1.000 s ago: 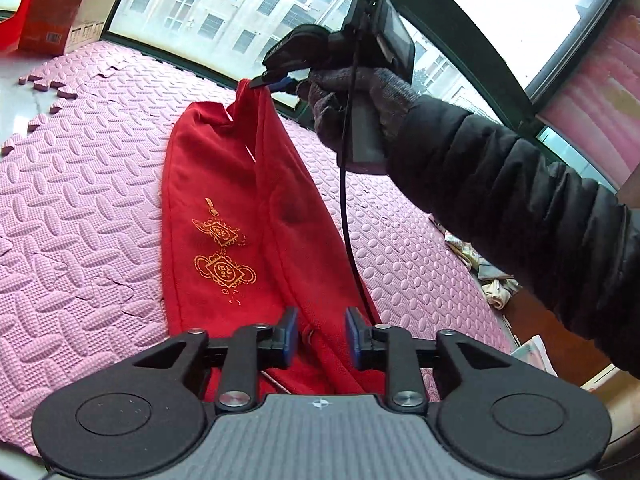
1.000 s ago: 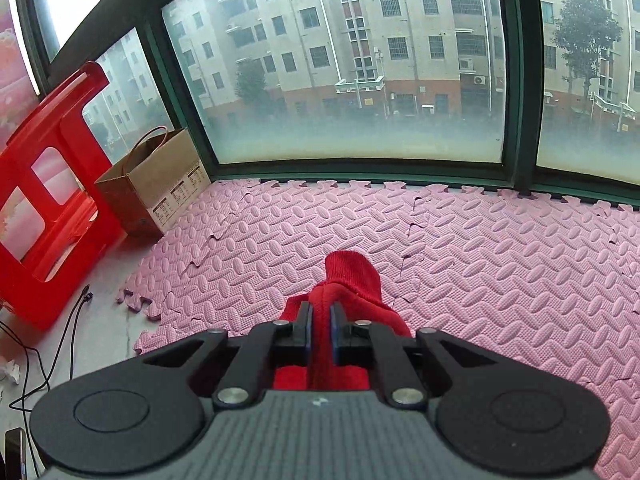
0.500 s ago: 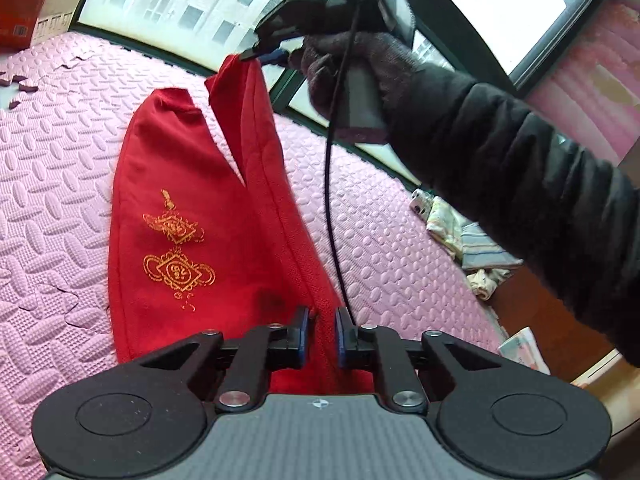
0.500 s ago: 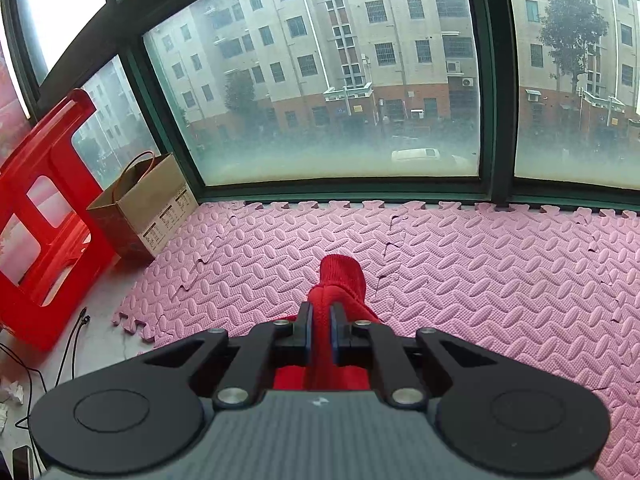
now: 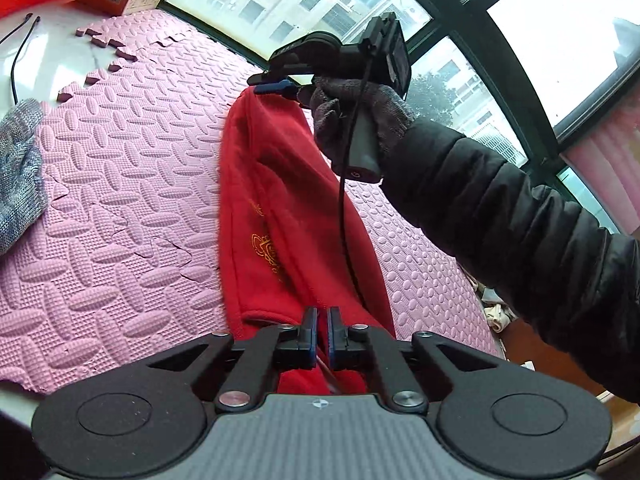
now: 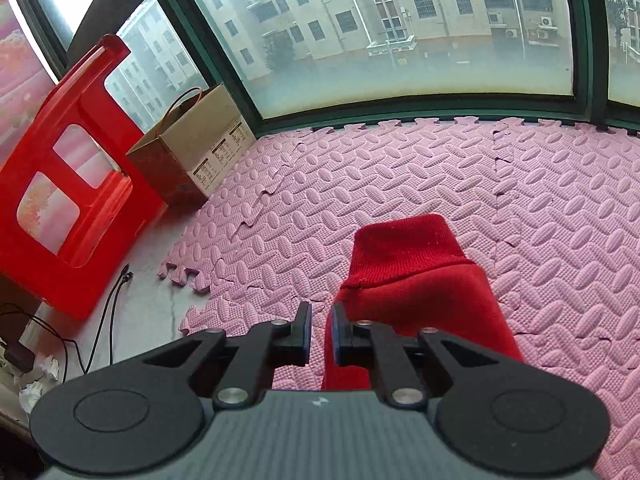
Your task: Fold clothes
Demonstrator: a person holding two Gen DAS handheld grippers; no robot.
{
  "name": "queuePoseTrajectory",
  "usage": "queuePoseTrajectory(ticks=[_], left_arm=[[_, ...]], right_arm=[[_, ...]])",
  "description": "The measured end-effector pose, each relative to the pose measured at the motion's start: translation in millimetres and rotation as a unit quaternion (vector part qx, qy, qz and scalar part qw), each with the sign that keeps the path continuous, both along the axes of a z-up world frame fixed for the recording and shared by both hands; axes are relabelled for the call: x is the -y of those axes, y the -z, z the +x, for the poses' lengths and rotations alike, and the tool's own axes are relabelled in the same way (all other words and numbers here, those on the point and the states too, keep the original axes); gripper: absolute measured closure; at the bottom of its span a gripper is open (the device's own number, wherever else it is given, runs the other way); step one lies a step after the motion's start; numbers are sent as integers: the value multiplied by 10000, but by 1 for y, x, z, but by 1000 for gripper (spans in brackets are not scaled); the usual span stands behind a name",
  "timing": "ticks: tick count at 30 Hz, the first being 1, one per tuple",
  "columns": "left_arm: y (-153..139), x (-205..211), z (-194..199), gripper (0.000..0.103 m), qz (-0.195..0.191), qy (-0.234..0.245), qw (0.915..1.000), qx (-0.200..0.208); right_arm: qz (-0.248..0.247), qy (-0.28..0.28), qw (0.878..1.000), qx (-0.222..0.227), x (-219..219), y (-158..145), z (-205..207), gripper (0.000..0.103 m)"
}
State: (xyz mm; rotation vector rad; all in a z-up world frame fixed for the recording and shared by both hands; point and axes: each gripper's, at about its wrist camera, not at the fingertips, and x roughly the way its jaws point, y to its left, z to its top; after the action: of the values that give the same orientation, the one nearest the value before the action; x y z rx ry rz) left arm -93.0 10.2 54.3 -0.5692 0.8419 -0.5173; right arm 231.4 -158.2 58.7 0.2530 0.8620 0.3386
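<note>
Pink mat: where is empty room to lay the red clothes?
Bare mat lies between the gray knit cloth and the red clothes, and from them to the window frame. Crowded by the red stool and paper bag.

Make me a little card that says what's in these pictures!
cloth: red, gold stitching, held at both ends
left tongs: shut on near end
right tongs: shut on cuff end, lifted
mat: pink foam, under cloth
bag: brown paper, by window
stool: red plastic, beside bag

Bright overcast daylight through the windows (image 6: pixel 400 32), fisheye-bent edges, perhaps slight motion blur.
</note>
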Motion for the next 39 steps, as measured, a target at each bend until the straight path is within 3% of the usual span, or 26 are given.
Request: queuePoseTrajectory(ticks=[4, 6, 8, 11, 16, 22, 25, 27, 28, 32, 36, 39], left_arm=[[-2, 6, 7, 84, 24, 10, 10000, 26], [-1, 15, 12, 61, 185, 2, 9998, 41], [3, 21, 18, 59, 310, -18, 9995, 22], [6, 25, 23, 59, 240, 19, 9997, -53], [9, 35, 21, 59, 574, 109, 9983, 38], [13, 39, 26, 61, 573, 138, 9983, -26], [14, 42, 32, 68, 594, 205, 9980, 1], [13, 43, 34, 85, 554, 245, 9982, 19], [13, 44, 35, 89, 532, 264, 9982, 31], [-12, 41, 30, 91, 443, 239, 9982, 334], [-32, 26, 22, 92, 327, 95, 9978, 563], [-16, 11, 24, 91, 477, -132, 9985, 240]], right_arm=[[-290, -146, 9994, 95, 5, -16, -6, 90], [-376, -222, 9990, 101, 9, -22, -11, 90], [-525, -321, 9981, 94, 14, -25, -20, 88], [-716, -470, 9963, 88, 24, -30, -40, 81], [-782, -627, 9949, 95, 43, -36, -86, 76], [-839, -779, 9933, 166, 67, -41, -153, 67], [-861, -801, 9929, 156, 78, -40, -186, 64], [-892, -816, 9925, 152, 86, -39, -208, 61], [-938, -828, 9920, 173, 88, -39, -218, 59], [-987, -895, 9908, 254, 96, -41, -250, 58], [-690, -1261, 9888, 402, 97, -50, -283, 56], [-606, -1693, 9825, 478, 82, -42, -299, 55]])
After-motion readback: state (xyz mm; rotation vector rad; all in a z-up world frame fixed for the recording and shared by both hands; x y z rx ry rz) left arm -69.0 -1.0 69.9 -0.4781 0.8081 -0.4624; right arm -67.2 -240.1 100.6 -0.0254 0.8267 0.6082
